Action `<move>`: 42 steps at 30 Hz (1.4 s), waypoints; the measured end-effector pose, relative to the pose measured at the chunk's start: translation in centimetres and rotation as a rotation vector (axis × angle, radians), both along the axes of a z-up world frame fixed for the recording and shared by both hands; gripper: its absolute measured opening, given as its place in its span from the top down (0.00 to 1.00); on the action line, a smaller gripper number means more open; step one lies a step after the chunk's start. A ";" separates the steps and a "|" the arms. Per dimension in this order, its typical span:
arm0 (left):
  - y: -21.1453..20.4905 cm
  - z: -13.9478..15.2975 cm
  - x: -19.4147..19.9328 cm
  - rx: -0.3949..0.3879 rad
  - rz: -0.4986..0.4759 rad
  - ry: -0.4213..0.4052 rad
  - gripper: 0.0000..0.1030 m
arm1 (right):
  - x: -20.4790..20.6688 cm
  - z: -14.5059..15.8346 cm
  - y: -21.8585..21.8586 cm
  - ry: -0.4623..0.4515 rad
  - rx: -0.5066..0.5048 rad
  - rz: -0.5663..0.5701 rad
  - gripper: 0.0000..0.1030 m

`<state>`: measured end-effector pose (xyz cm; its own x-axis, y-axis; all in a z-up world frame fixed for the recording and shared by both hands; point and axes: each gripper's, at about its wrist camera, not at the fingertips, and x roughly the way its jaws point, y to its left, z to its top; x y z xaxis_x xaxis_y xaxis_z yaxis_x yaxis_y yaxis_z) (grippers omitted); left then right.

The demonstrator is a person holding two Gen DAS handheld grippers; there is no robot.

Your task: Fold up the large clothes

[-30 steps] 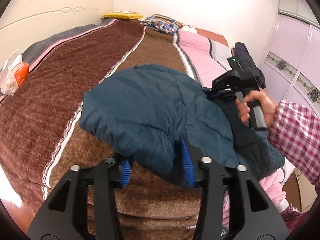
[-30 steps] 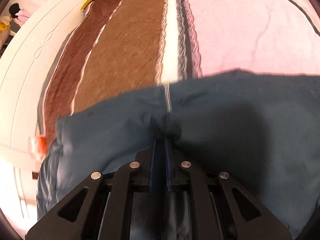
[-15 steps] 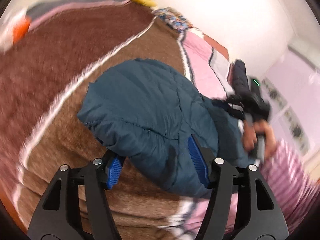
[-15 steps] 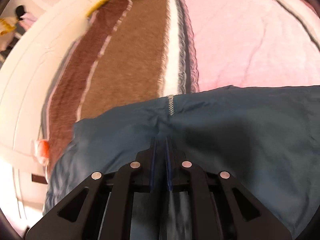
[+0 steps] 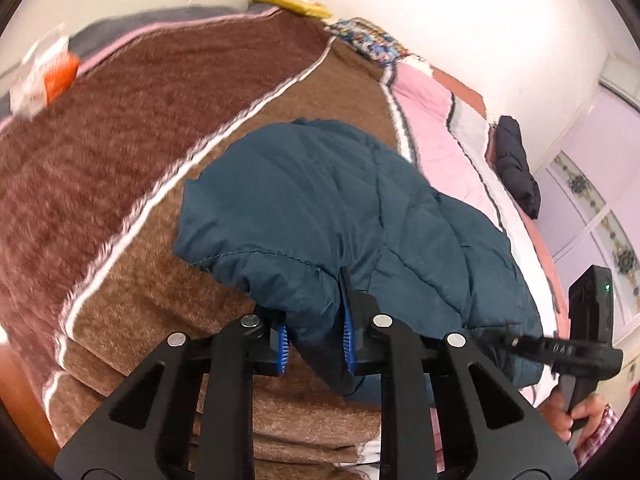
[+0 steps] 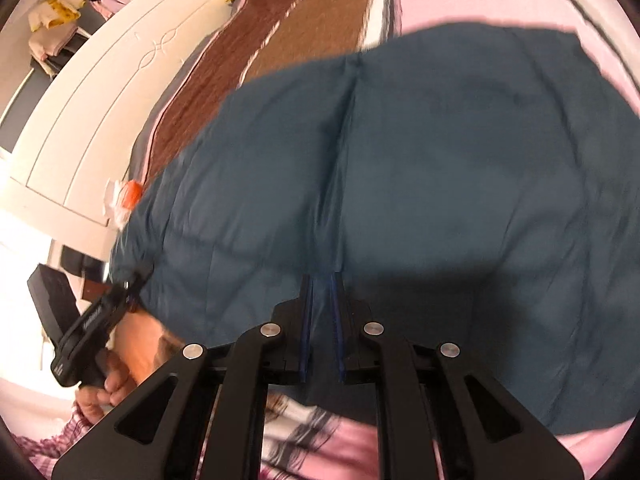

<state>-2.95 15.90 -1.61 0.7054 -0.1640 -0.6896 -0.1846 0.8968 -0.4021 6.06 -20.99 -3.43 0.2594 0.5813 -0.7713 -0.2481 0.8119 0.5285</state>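
Note:
A large dark teal padded jacket (image 5: 340,216) lies bunched on the brown and pink striped blanket (image 5: 140,140) near the bed's front edge. My left gripper (image 5: 314,340) has closed on a thick fold of the jacket's near edge, with fabric bulging between the blue pads. In the right wrist view the jacket (image 6: 440,160) fills most of the frame. My right gripper (image 6: 322,312) is shut on a thin fold along the jacket's seam. The right gripper's body (image 5: 588,320) shows at the right in the left wrist view.
A dark garment (image 5: 516,164) lies on the pink part of the bed at the far right. An orange and white bag (image 5: 44,72) sits at the bed's far left. A patterned pillow (image 5: 368,38) and a yellow item (image 5: 288,2) lie by the wall. The white headboard (image 6: 100,92) runs along the left.
My left gripper has narrowed from wide open onto the jacket's near fold. My right gripper has pulled back toward the bed's front edge with its fold, and the jacket has spread wider below it.

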 end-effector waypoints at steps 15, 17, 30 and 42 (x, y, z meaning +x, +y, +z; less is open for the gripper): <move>-9.7 9.5 -1.7 0.278 -0.278 -0.268 0.83 | -4.1 -4.7 -0.9 0.083 -0.002 0.026 0.88; -11.6 10.3 -2.0 0.315 -0.324 -0.303 0.83 | -3.5 -5.6 -1.1 0.100 0.009 0.025 0.89; -18.4 13.3 -2.0 0.357 -0.507 -0.400 0.83 | -7.5 0.6 -22.4 -0.106 0.056 -0.392 0.86; -28.4 10.7 -1.7 0.354 -0.816 -0.378 0.83 | -5.7 -5.7 -21.6 0.042 0.207 -0.380 0.86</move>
<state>-4.65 -12.52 9.10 0.6519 -0.5278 -0.5445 0.6349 0.7725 0.0113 0.38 -42.59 -9.08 0.4558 0.5943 -0.6626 0.0730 0.7170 0.6932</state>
